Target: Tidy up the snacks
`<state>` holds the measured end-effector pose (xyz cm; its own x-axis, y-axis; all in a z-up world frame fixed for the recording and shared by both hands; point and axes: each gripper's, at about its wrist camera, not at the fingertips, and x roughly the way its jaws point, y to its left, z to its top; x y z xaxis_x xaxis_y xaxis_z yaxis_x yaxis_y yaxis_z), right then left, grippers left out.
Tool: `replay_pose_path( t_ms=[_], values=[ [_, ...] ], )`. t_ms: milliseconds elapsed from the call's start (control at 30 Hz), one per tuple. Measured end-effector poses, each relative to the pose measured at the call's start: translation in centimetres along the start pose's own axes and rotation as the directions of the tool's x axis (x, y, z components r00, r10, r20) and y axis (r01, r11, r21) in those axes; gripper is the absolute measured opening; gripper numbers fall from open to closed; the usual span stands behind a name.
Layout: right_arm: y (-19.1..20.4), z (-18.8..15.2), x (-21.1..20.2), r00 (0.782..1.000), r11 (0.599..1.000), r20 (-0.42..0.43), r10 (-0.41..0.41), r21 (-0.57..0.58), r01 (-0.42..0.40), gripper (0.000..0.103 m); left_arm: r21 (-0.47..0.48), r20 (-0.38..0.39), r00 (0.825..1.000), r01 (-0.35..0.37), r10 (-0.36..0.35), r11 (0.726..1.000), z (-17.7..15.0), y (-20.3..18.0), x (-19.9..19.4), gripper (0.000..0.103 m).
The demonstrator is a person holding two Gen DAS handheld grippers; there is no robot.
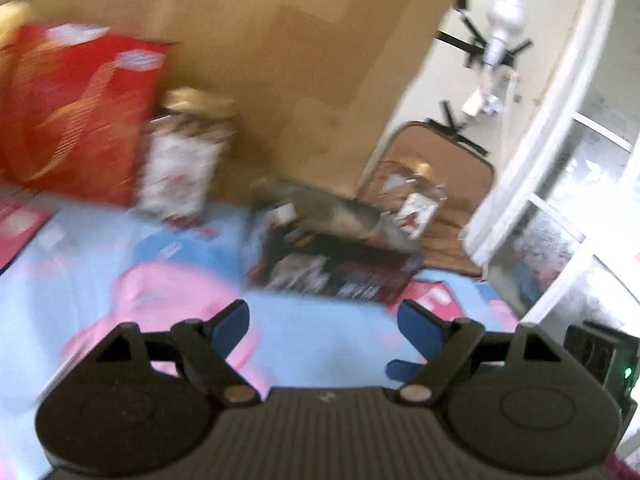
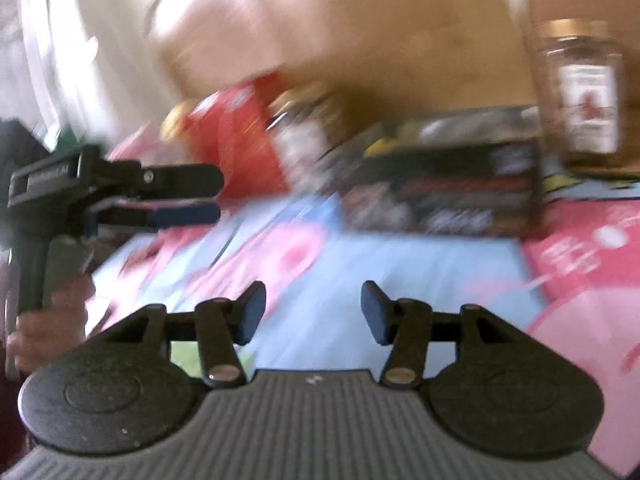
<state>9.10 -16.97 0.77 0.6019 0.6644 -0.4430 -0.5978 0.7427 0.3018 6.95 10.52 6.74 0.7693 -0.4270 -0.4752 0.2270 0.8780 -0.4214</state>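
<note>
Here both claws stand empty: the left gripper [image 1: 324, 320] gapes wide over the blue-and-pink cloth [image 1: 328, 320], the right gripper [image 2: 313, 312] spread about halfway. The likely slip: a hasty sweep toppling the upright jar [image 2: 580, 92] beside the dark box [image 2: 440, 192]. Counted: one red box [image 1: 80, 116], one dark box, two jars; the second jar [image 1: 180, 160] stands beside the red box.
</note>
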Motion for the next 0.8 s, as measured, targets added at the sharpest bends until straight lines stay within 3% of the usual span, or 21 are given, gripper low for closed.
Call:
replay_pose_path(
  t_ms=[133,300,367,467,533,600,667,800],
  values=[
    [3.9,-1.9,1.4,0.991,0.992,-0.113,0.068,-0.094,-0.079,0.064,-0.118,-0.028,0.996,-0.092,0.090,0.989,-3.8,3.7,-4.2,0.084],
    [4.9,-2.9,2.9,0.985,0.991,-0.164,0.047,-0.120,-0.068,0.064,-0.252,-0.051,0.991,-0.132,0.123,0.959,-7.2,6.8,-7.6,0.085],
    [5.1,-3.0,3.0,0.987,0.990,-0.157,0.030,-0.133,-0.052,0.065,-0.321,-0.066,0.995,-0.097,0.080,0.942,-8.1,8.0,-7.6,0.087],
    [5.7,-3.2,3.7,0.989,0.984,-0.149,-0.013,-0.178,-0.014,0.065,-0.318,-0.050,0.998,-0.058,0.044,0.947,-8.6,7.5,-7.0,0.089],
    [6.8,-3.8,3.9,0.989,0.963,-0.136,-0.066,-0.268,0.027,0.065,-0.331,-0.054,0.998,-0.005,-0.014,0.944,-8.8,6.9,-6.1,0.089],
    [7.9,-4.7,4.1,0.988,0.933,-0.101,-0.120,-0.353,0.077,0.065,-0.322,-0.047,0.999,-0.019,0.004,0.946,-8.6,6.2,-5.4,0.090],
    [7.9,-5.0,4.0,0.989,0.935,-0.094,-0.116,-0.346,0.076,0.065,-0.334,-0.026,1.000,-0.007,-0.001,0.943,-8.3,6.0,-5.1,0.090],
    [7.1,-4.8,4.0,0.990,0.942,-0.086,-0.113,-0.327,0.079,0.066,-0.399,0.052,0.994,0.105,-0.092,0.911,-7.4,6.6,-5.6,0.090]
  ],
)
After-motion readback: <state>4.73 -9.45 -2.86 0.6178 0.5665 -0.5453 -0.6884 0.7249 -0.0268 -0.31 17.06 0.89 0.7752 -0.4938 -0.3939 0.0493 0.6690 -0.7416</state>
